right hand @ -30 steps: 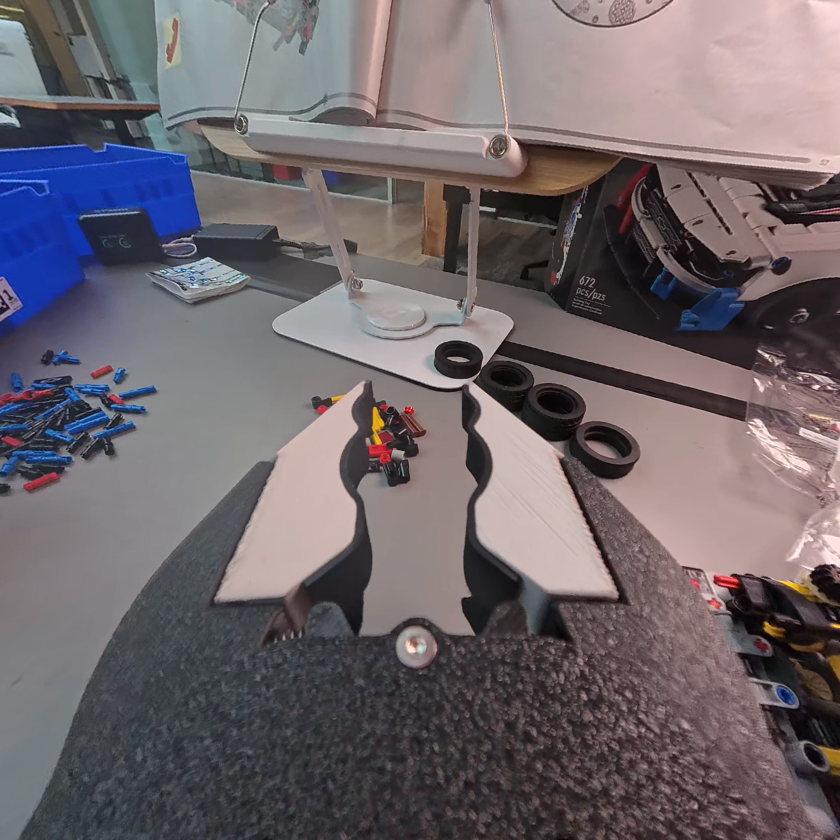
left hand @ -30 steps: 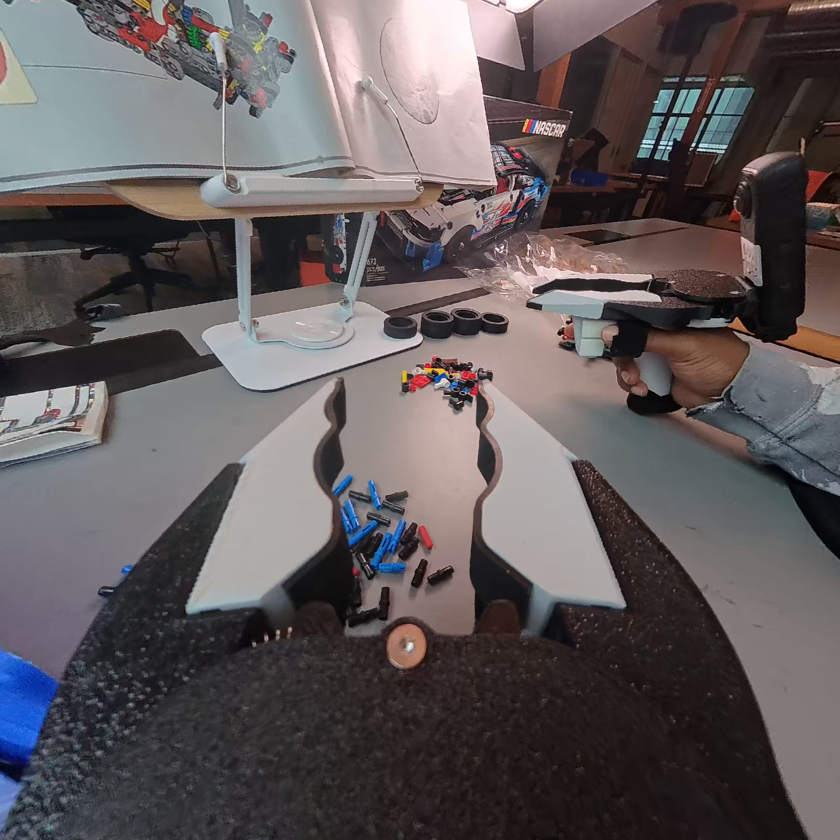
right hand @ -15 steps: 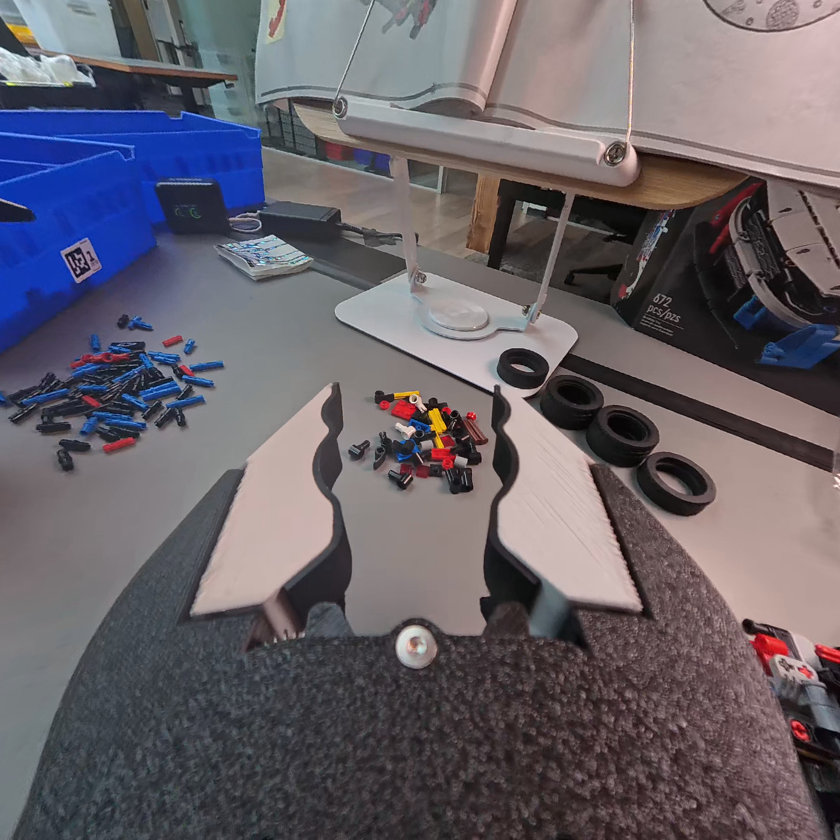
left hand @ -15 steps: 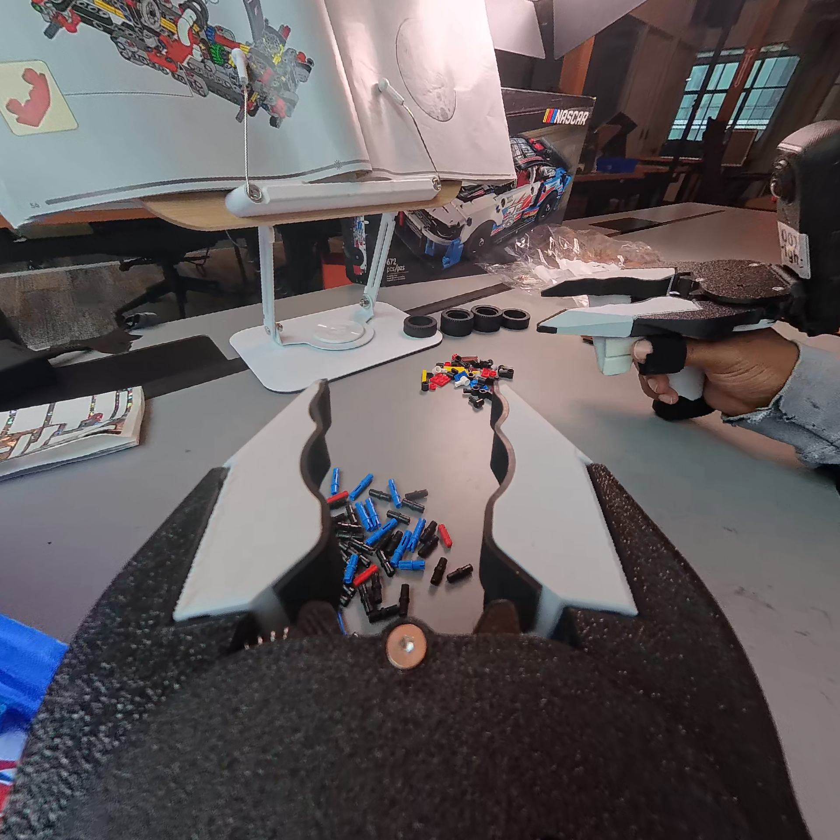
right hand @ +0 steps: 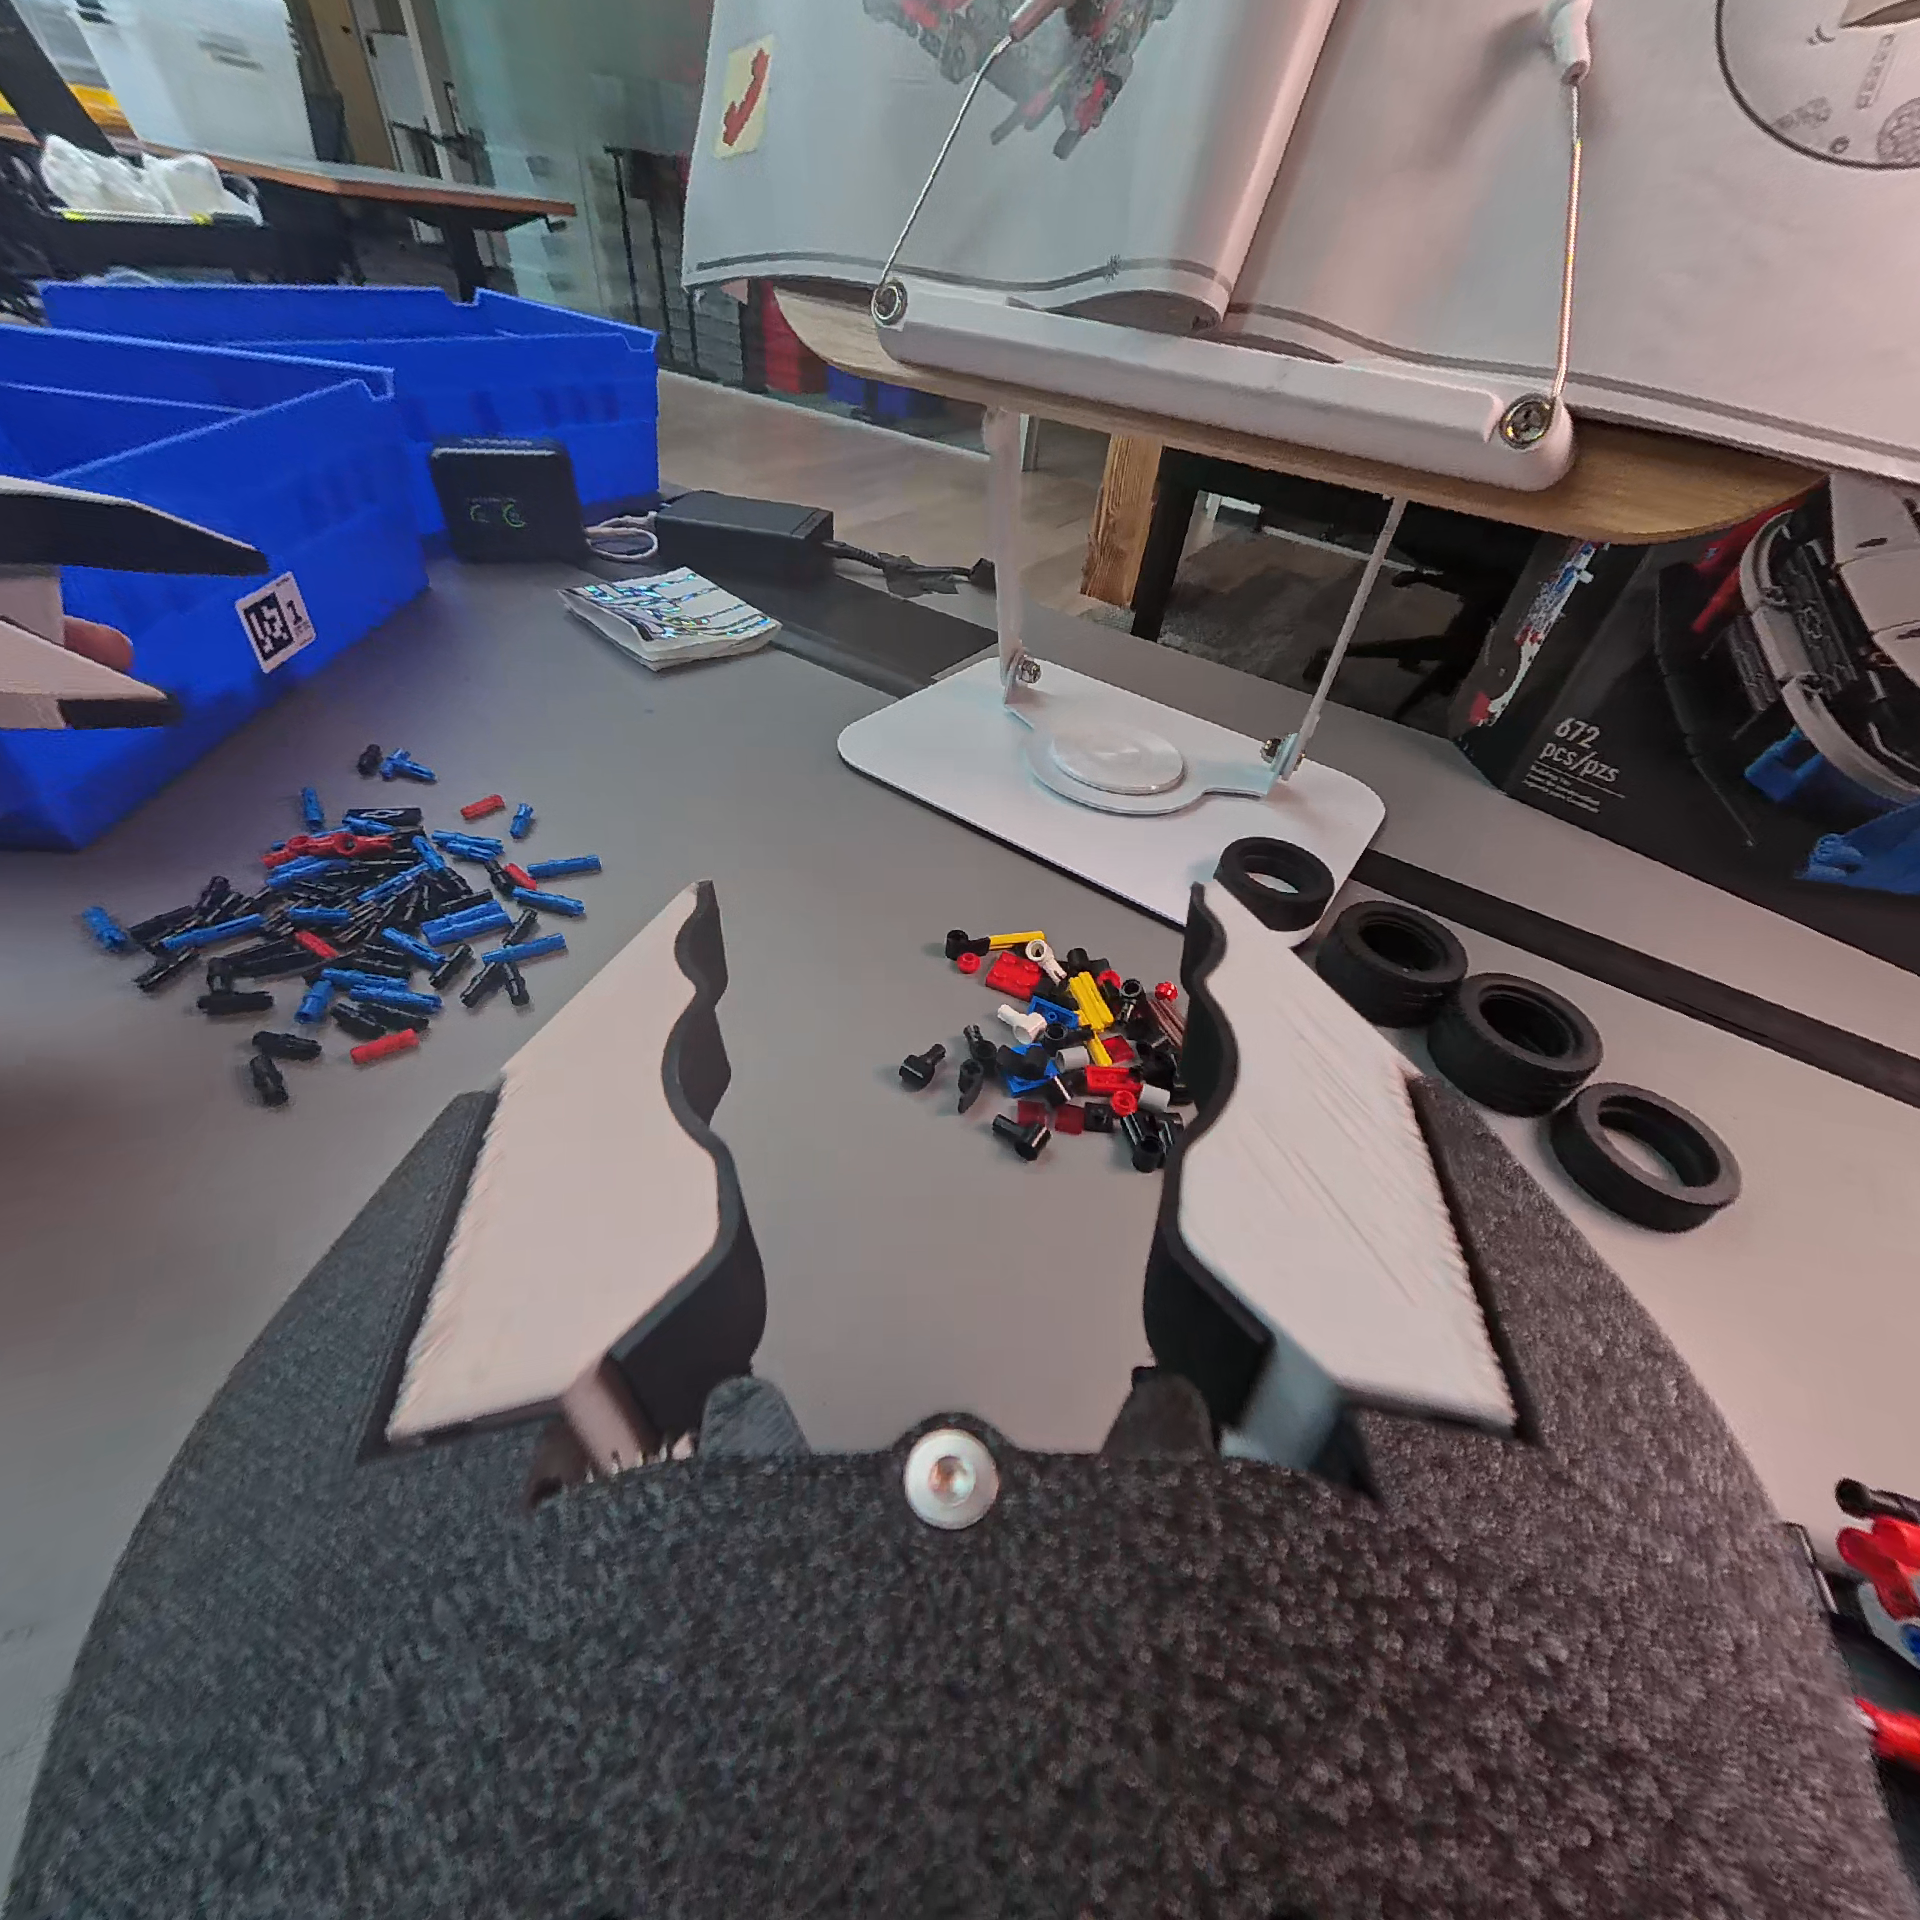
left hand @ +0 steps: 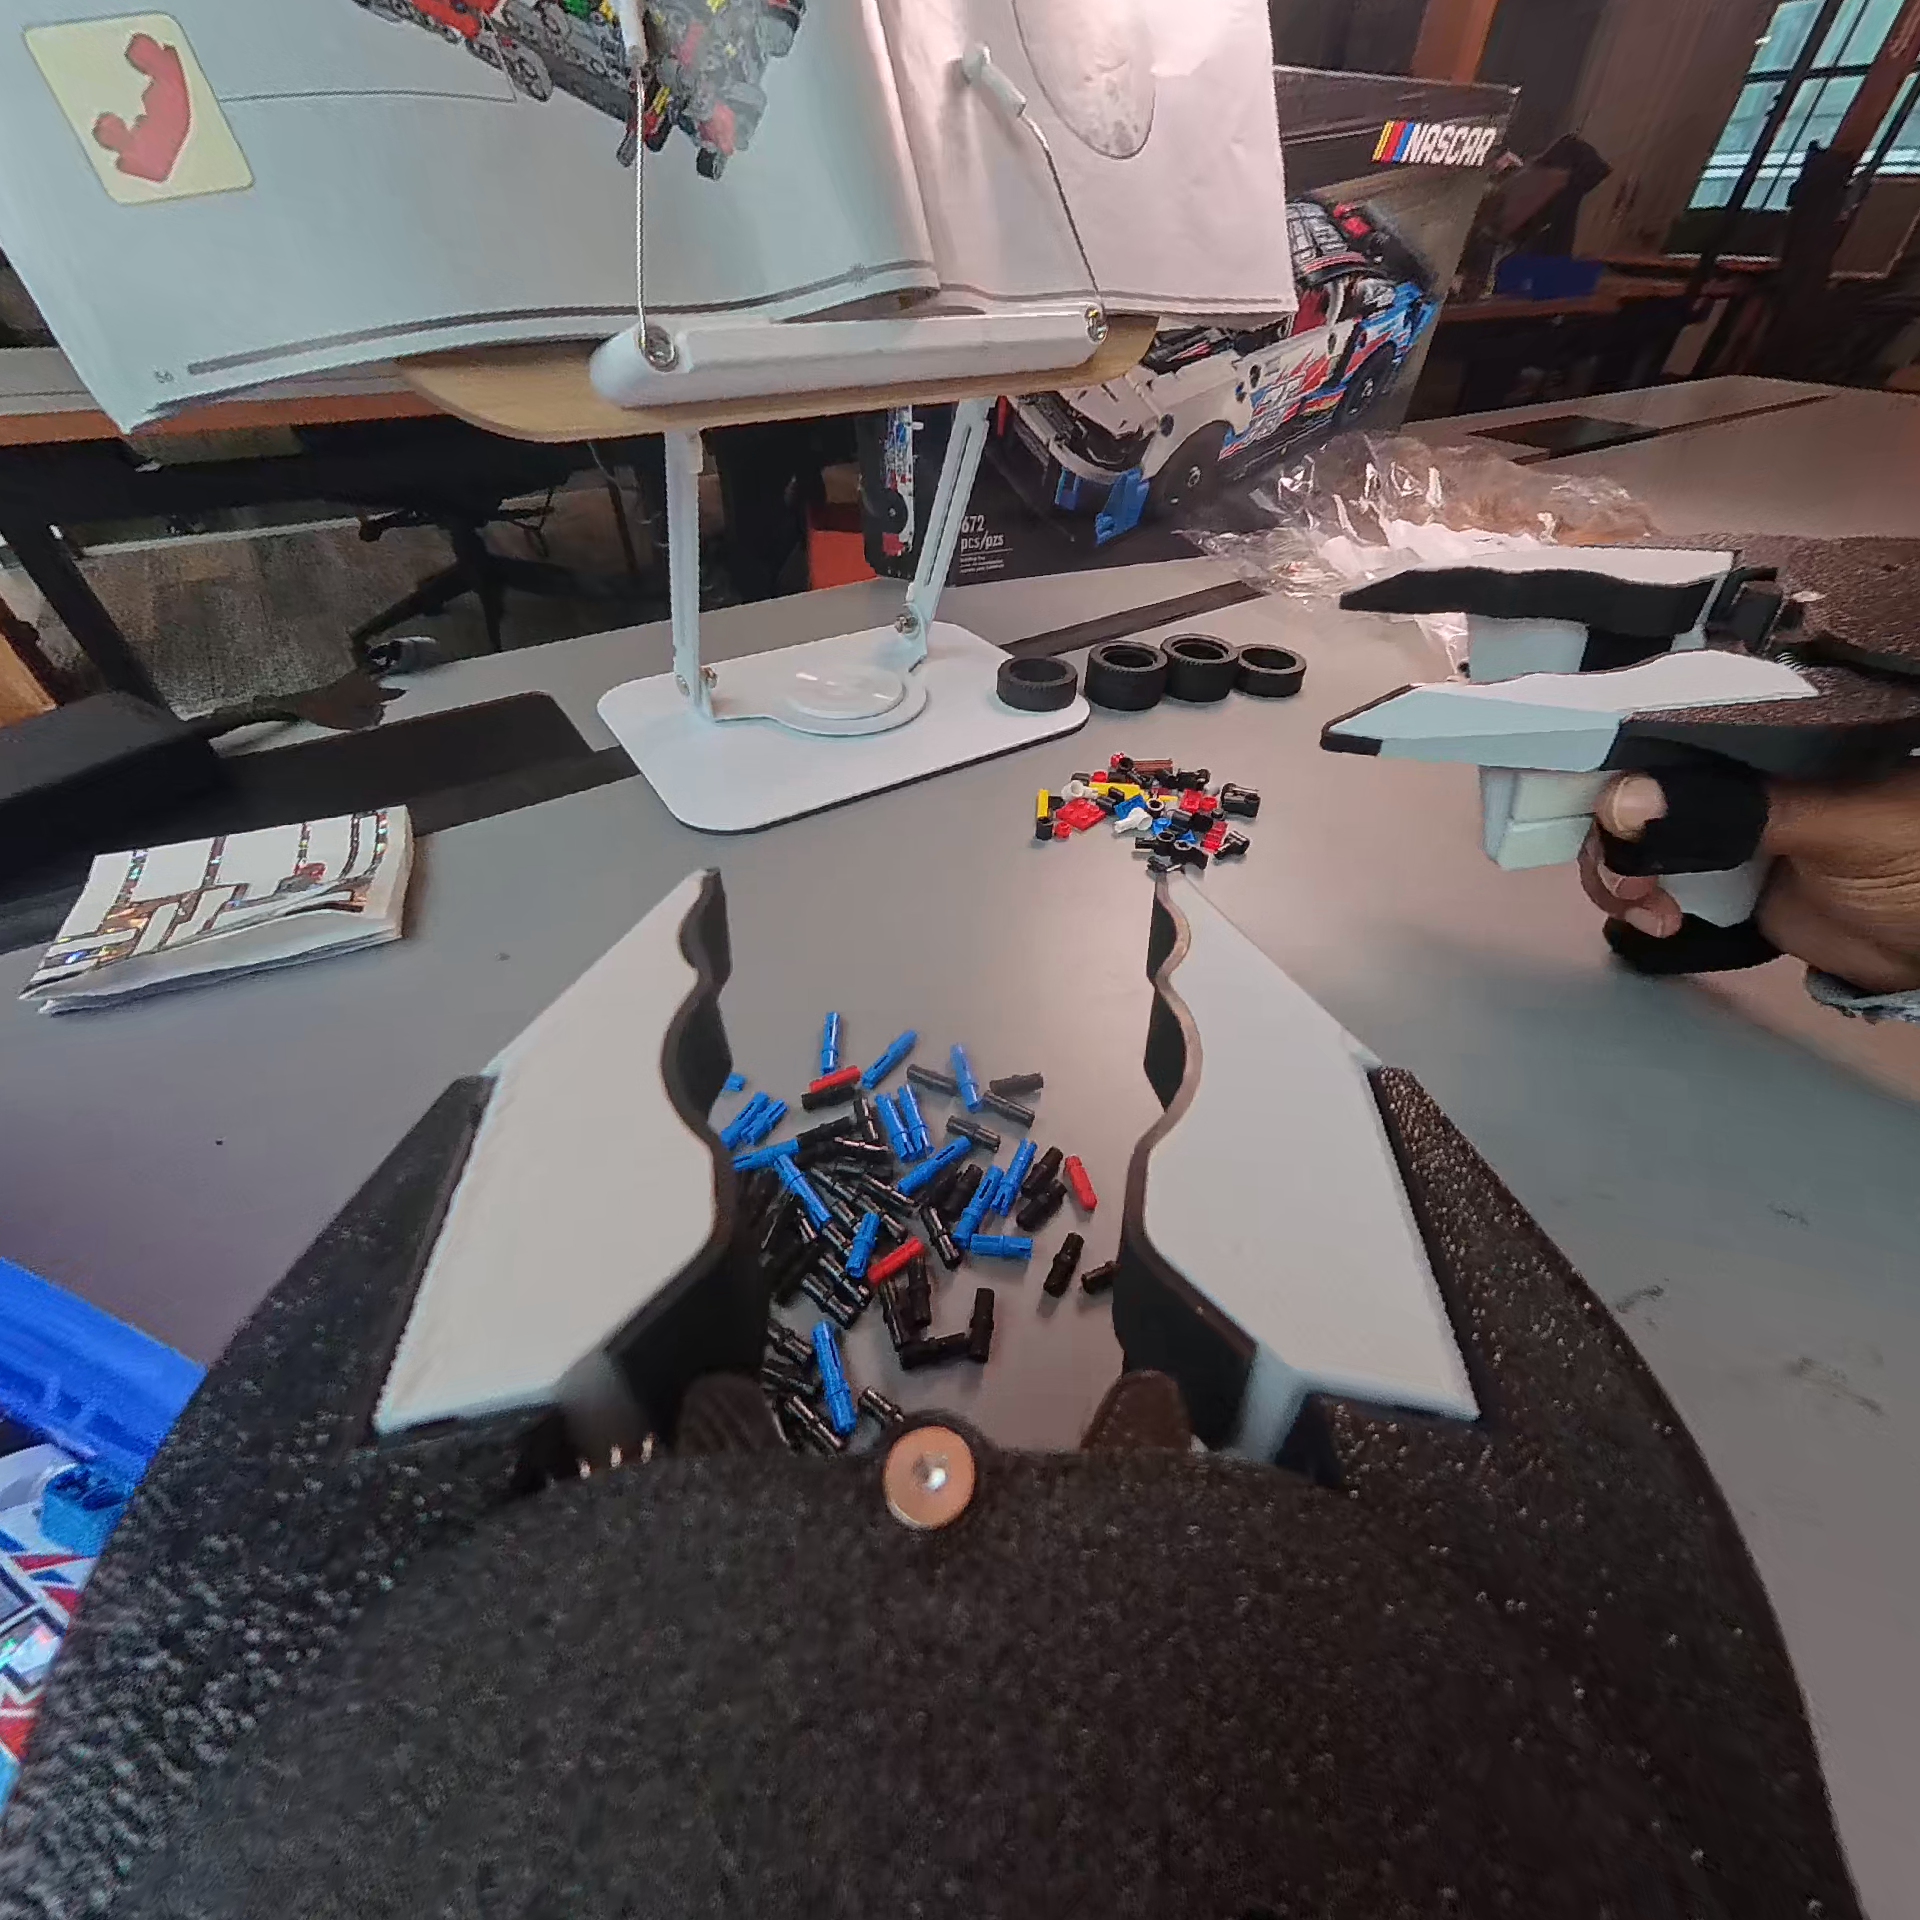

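My left gripper (left hand: 935, 894) is open and empty, held above a pile of blue, black and red pins (left hand: 904, 1184) on the grey table (left hand: 312, 1091). My right gripper (right hand: 951, 904) is open and empty, held above a small pile of mixed red, yellow, blue and black pieces (right hand: 1070, 1039). That pile shows in the left wrist view (left hand: 1143, 810) too, with the right gripper (left hand: 1340, 665) at the right, held by a hand (left hand: 1818, 894). The pin pile (right hand: 343, 925) and the left gripper's fingertips (right hand: 156, 712) show at the left of the right wrist view.
A white book stand (left hand: 831, 727) holds an open instruction book (left hand: 520, 156) at the back. Several black tyres (right hand: 1507, 1039) lie beside its base. A toy car box (left hand: 1299, 343), clear bags (left hand: 1403, 520), a booklet (left hand: 218, 904) and blue bins (right hand: 208, 468) surround the area.
Both grippers have opened wider. The left gripper has moved so more of the pin pile lies between its fingers. The right gripper has swung left and back, showing the whole mixed pile.
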The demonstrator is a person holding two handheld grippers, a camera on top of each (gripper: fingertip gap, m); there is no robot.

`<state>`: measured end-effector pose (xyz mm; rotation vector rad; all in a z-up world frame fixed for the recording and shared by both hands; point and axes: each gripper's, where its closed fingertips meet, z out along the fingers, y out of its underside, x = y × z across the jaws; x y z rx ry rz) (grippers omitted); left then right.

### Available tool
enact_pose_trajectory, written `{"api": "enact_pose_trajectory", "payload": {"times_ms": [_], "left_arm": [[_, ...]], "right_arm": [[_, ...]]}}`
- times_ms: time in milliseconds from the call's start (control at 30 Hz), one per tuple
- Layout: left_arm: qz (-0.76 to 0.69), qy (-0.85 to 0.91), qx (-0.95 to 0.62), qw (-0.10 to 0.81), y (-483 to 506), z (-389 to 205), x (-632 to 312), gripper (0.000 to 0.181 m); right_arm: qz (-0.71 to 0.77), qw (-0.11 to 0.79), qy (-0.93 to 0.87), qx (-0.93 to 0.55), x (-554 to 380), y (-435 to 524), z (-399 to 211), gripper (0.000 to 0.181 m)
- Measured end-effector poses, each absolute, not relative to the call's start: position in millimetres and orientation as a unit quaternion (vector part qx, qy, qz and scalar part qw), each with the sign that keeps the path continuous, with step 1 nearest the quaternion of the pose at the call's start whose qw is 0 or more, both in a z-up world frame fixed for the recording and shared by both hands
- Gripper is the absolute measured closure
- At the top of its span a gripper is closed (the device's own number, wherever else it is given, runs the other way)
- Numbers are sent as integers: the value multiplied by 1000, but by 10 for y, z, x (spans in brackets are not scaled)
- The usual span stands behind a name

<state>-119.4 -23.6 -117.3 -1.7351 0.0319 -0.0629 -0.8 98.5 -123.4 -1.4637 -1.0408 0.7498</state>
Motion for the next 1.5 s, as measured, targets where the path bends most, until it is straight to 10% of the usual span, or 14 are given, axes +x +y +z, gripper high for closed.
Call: {"api": "enact_pose_trajectory", "payload": {"times_ms": [1500], "left_arm": [[-20, 9, -800, 599, -370, -1346, -1204, 104]], "right_arm": [[323, 560, -424, -635, 609, 774, -1289, 97]]}}
